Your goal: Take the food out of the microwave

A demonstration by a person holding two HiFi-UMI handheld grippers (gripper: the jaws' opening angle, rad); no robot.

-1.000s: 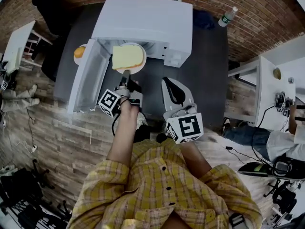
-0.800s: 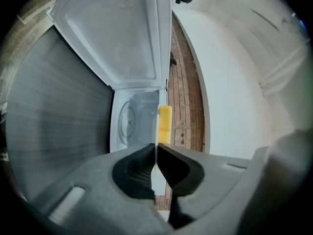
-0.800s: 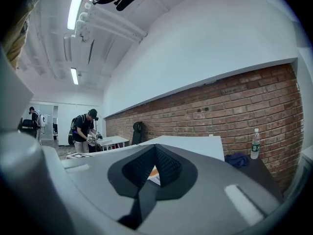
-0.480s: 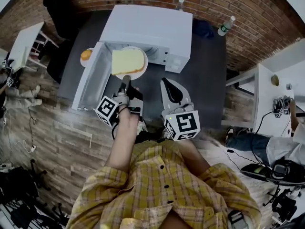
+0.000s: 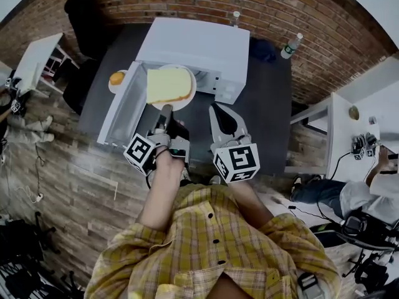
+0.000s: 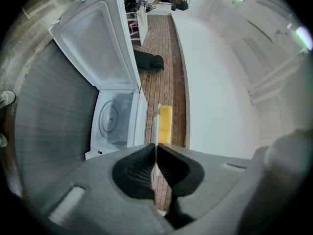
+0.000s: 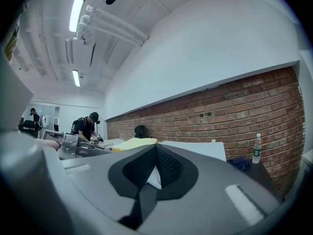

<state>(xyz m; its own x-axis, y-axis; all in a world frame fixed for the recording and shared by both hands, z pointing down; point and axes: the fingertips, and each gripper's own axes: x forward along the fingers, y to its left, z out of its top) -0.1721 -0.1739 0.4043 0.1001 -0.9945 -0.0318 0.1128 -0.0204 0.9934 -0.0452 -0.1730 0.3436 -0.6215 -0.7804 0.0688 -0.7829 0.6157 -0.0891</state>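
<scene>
A slice of yellow food (image 5: pixel 167 84) lies on a white plate (image 5: pixel 185 96). My left gripper (image 5: pixel 165 109) is shut on the plate's near rim and holds it in the air in front of the white microwave (image 5: pixel 199 48), above its open door (image 5: pixel 124 114). In the left gripper view the plate (image 6: pixel 155 126) shows edge-on between the pads, with the food (image 6: pixel 166 124) beside it and the empty microwave cavity (image 6: pixel 110 121) behind. My right gripper (image 5: pixel 218 108) hangs to the right of the plate, shut with nothing in it (image 7: pixel 156 148).
The microwave stands on a dark table (image 5: pixel 268 98) against a brick wall. An orange item on a small dish (image 5: pixel 116 78) sits left of the door. Two bottles (image 5: pixel 288 44) (image 5: pixel 234 18) and a blue cloth (image 5: pixel 262 48) lie at the back. Other people work at white desks (image 5: pixel 349 123).
My left gripper has lifted the plate with the food up, clear of the microwave opening. The right gripper has risen slightly and stayed shut.
</scene>
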